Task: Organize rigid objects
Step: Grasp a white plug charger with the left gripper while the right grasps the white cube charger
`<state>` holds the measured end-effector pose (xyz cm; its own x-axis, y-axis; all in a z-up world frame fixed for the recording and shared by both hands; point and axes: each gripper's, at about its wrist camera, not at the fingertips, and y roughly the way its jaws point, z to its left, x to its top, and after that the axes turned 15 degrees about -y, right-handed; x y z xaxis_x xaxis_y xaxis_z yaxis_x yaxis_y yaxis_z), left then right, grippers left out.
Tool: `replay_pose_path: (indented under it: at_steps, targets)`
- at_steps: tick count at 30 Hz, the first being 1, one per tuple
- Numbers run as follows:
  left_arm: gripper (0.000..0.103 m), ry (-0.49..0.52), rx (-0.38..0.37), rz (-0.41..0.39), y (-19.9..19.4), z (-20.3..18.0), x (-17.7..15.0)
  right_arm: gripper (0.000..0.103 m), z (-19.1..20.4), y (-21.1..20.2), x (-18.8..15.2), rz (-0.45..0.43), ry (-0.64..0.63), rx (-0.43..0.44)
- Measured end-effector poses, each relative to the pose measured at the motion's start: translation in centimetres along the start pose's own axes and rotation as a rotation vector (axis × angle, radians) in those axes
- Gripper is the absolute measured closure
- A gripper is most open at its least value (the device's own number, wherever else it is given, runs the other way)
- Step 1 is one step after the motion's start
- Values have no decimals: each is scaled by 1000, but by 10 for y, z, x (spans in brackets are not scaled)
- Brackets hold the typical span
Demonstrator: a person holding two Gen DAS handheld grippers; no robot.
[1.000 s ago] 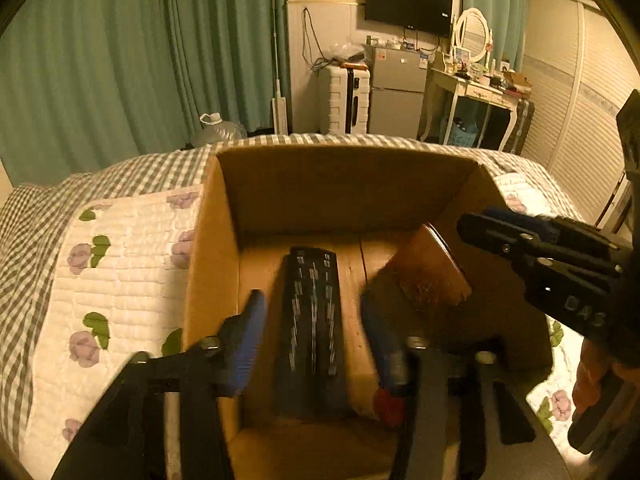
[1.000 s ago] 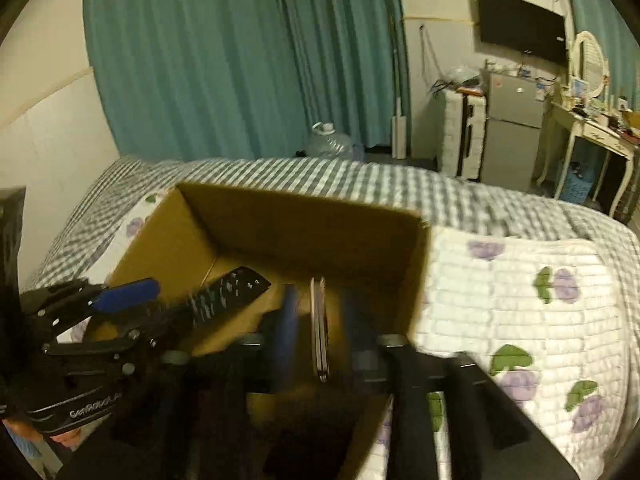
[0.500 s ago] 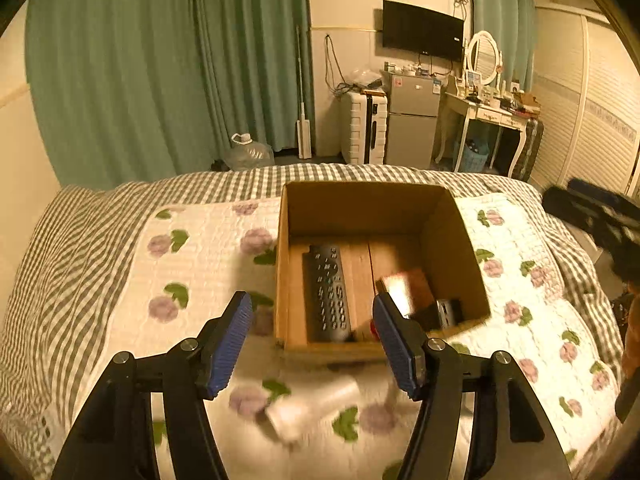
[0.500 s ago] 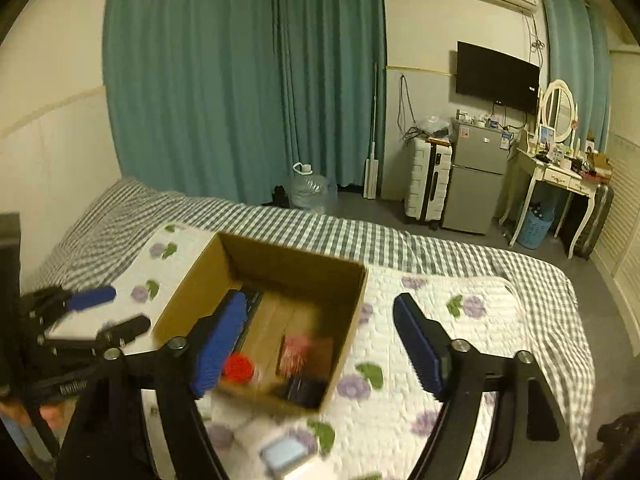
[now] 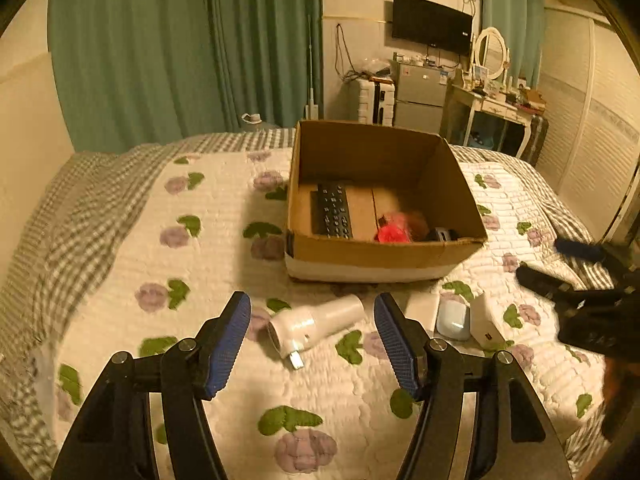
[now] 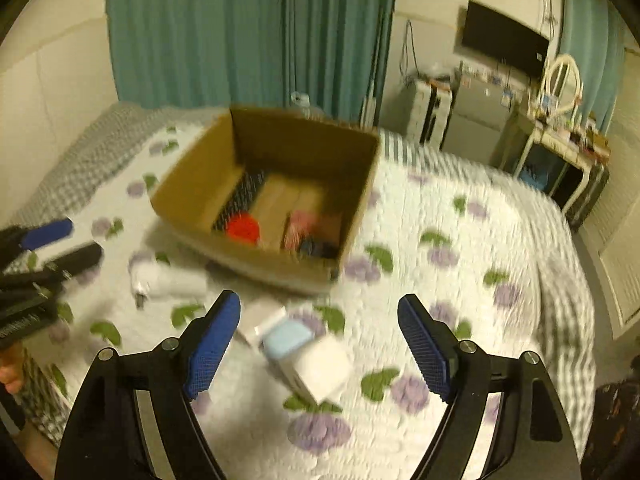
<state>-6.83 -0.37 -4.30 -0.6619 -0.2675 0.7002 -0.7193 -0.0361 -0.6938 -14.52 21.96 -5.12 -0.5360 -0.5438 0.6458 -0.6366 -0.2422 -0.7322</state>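
An open cardboard box [image 5: 384, 258] [image 6: 192, 184] stands on the bed and holds a black remote [image 5: 332, 210], a red object [image 5: 394, 230] [image 6: 242, 230] and a small dark item [image 5: 444, 234]. On the quilt in front of it lie a white bottle-shaped device [image 5: 316, 326] [image 6: 164, 280], a light blue case [image 5: 452, 318] [image 6: 286, 340] and a white box [image 5: 486, 322] [image 6: 320, 368]. My left gripper [image 5: 312, 344] is open and empty above the white device. My right gripper [image 6: 318, 350] is open and empty above the blue case and white box.
The bed has a white floral quilt [image 5: 200, 248] over a checked sheet [image 5: 72, 208]. Green curtains [image 5: 180, 48], a suitcase, a small fridge [image 5: 420, 96] and a dressing table [image 5: 492, 112] stand behind the bed. The right gripper shows at the left view's right edge [image 5: 580, 280].
Both grippers have pulled back and up out of the box, empty, and now hover over the loose items on the quilt in front of it.
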Motion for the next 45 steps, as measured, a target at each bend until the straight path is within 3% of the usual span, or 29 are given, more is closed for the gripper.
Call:
replay_pose_path:
  at_steps: [8, 16, 17, 18, 22, 26, 43, 44, 45]
  targets:
    - [36, 18, -12, 109, 42, -6, -27, 22, 2, 60, -39, 165, 31, 63]
    - [36, 50, -31, 181, 67, -19, -37, 22, -5, 92, -49, 239, 89, 140]
    - [36, 56, -37, 188, 69, -22, -38, 25, -6, 93, -50, 241, 98, 156]
    - [36, 63, -43, 195, 72, -25, -38, 35, -7, 94, -50, 237, 103, 172]
    - [36, 80, -80, 236, 86, -42, -40, 43, -11, 88, -47, 209, 95, 165]
    - [36, 103, -125, 287, 101, -63, -42, 45, -18, 77, -41, 169, 83, 119]
    - [39, 188, -56, 376, 154, -93, -46, 45, -37, 83, -46, 170, 116, 127]
    - [40, 195, -49, 378, 155, -95, -46, 45, -37, 83, -46, 171, 115, 126]
    - [51, 199, -59, 382, 155, -96, -46, 45, -38, 83, -46, 170, 114, 124]
